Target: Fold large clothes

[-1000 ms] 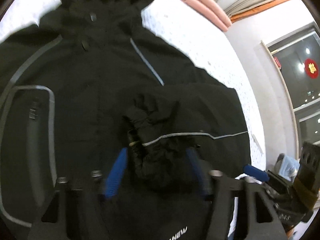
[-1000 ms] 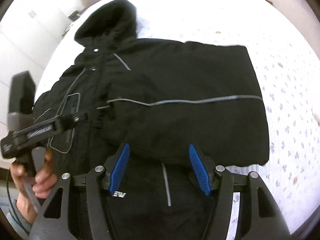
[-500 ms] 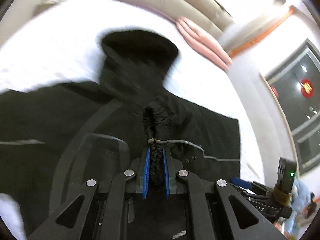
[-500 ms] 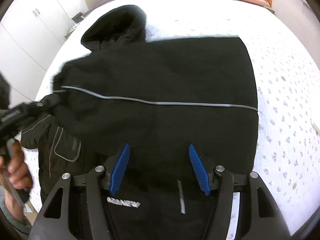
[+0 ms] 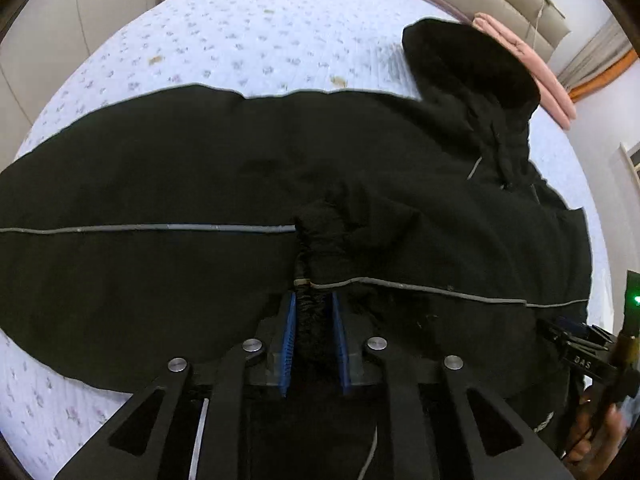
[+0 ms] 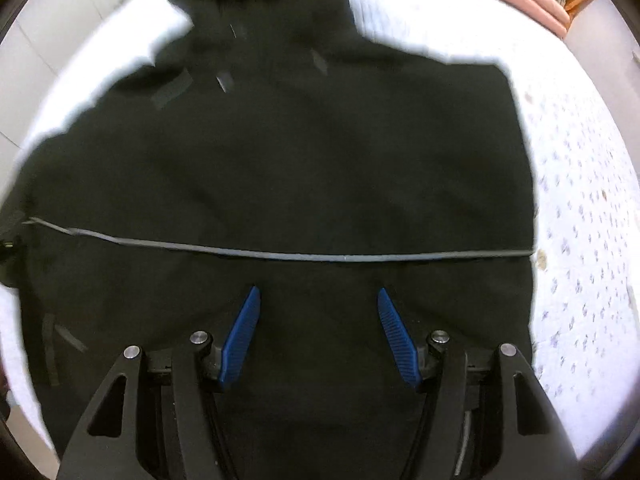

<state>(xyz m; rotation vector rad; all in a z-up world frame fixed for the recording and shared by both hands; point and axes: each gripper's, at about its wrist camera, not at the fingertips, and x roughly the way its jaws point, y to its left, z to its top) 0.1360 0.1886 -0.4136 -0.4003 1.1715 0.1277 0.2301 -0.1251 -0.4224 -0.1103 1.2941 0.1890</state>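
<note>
Left gripper (image 5: 313, 312) still clamps the sleeve cuff (image 5: 310, 280), now dragged across the black jacket (image 6: 280, 160); right gripper (image 6: 318, 300) stays open above it.

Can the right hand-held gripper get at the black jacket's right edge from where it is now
Probably yes. The right hand-held gripper hangs open over the black hooded jacket, holding nothing, and the jacket's right edge lies bare on the white flower-print bedspread, with nothing on it.

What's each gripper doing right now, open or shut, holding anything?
Left gripper: shut on the sleeve cuff of the black jacket.
Right gripper: open, holding nothing, above the jacket.
</note>
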